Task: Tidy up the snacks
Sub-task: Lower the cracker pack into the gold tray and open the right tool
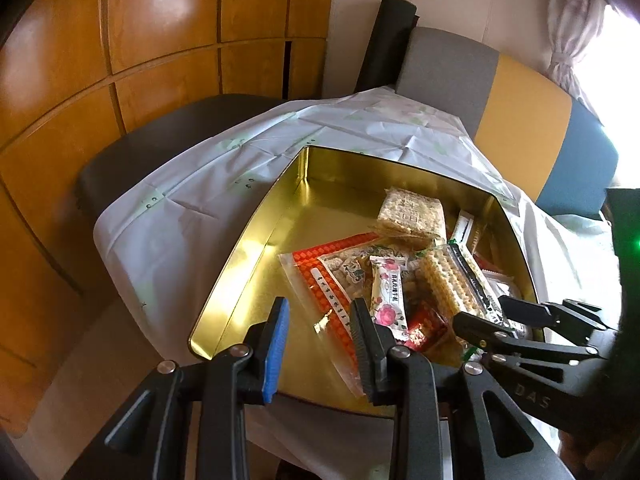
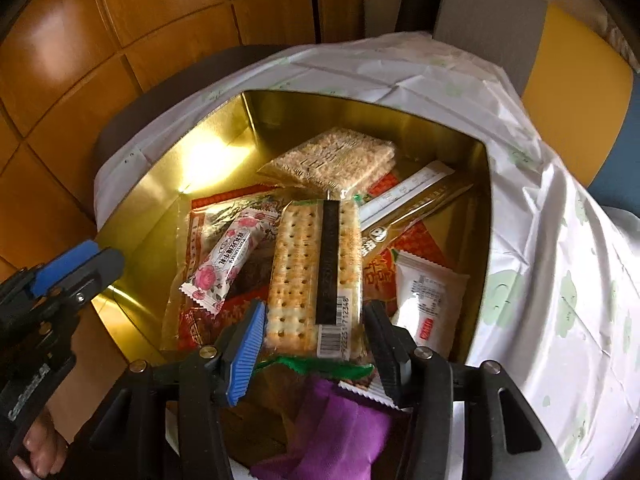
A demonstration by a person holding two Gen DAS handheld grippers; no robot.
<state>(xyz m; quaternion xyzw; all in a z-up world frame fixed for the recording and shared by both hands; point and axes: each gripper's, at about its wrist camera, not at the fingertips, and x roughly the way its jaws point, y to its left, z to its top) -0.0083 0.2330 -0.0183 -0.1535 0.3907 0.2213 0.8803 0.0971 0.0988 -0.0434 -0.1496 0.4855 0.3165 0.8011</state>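
Observation:
A gold tin stands open on a white tablecloth, with several snack packets piled in its right half. My right gripper points down into the tin. A clear packet of crackers lies lengthwise between its fingers, both pads against its sides, its far end resting on the pile. My left gripper hovers open over the tin's near left corner with nothing between its fingers. A rose-printed bar lies just right of the left gripper.
A square rice-cracker pack, a gold stick pack, a white sachet and a red bag lie in the tin. A purple packet sits under the right gripper. A grey, yellow and blue chair and wooden cabinets stand behind.

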